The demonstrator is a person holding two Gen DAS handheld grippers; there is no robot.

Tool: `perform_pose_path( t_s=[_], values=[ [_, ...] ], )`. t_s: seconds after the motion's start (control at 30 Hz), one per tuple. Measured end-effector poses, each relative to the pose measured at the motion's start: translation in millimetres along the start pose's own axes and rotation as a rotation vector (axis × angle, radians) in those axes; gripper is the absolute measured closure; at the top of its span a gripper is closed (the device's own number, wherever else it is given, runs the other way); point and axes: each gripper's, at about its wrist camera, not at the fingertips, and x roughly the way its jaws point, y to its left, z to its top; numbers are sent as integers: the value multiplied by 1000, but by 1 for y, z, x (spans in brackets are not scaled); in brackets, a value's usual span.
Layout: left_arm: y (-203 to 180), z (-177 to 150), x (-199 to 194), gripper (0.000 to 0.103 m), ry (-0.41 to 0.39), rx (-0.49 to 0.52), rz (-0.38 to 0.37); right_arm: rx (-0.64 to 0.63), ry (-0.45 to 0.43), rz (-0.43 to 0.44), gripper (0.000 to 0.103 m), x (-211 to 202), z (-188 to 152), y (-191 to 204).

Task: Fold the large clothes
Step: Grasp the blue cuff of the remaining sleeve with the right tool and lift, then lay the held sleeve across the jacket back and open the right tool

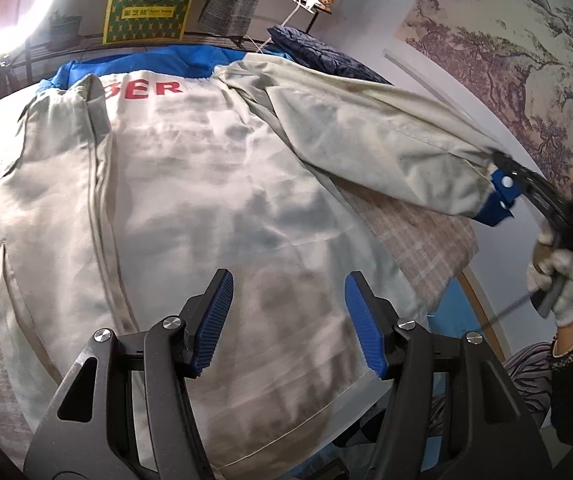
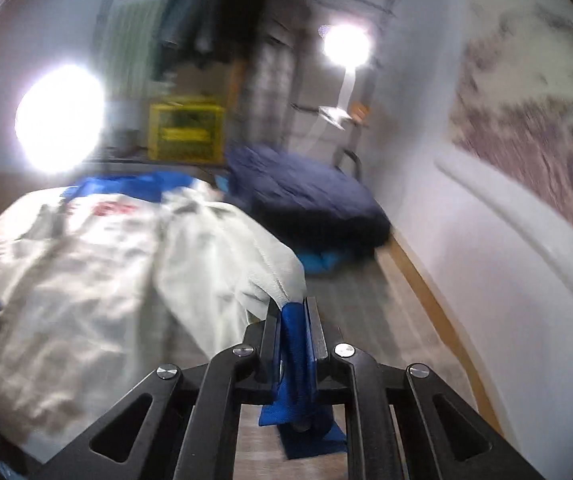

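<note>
A large pale grey jacket [image 1: 190, 200] with a blue collar and red letters lies back-up on the bed. It also shows in the right wrist view [image 2: 86, 272]. My left gripper [image 1: 286, 304] is open and empty, hovering over the jacket's lower back. My right gripper [image 2: 292, 312] is shut on the blue cuff [image 2: 296, 344] of the right sleeve [image 2: 226, 256]. In the left wrist view the right gripper [image 1: 514, 180] holds that cuff [image 1: 500, 196] lifted at the right, with the sleeve [image 1: 366, 136] stretched out from the shoulder.
A dark blue quilted garment [image 2: 306, 192] lies at the head of the bed near the wall. A checked bedcover [image 1: 418, 240] shows under the sleeve. A yellow-green box [image 1: 148, 10] and a bright ring lamp [image 1: 6, 12] stand behind the bed. The wall is close on the right.
</note>
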Motion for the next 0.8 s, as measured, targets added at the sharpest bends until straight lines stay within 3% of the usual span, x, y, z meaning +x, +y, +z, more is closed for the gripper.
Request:
perform_pose_path(
  t_s=[0.27, 0.5, 0.6, 0.67, 0.73, 0.8],
  values=[
    [20, 6, -20, 43, -52, -59, 20, -330, -55, 164, 96, -32, -13, 115],
    [51, 11, -36, 43, -100, -177, 23, -689, -46, 329, 96, -44, -72, 211],
    [60, 10, -34, 43, -93, -212, 28, -834, 1, 421, 95, -41, -103, 243],
    [64, 8, -29, 43, -76, -226, 25, -896, 27, 423, 94, -39, -118, 252],
    [65, 5, -24, 43, -59, -232, 24, -920, 54, 427, 84, -36, -127, 253],
    [63, 1, -19, 43, -41, -226, 23, -882, 90, 486, 70, -35, -126, 248]
  ],
)
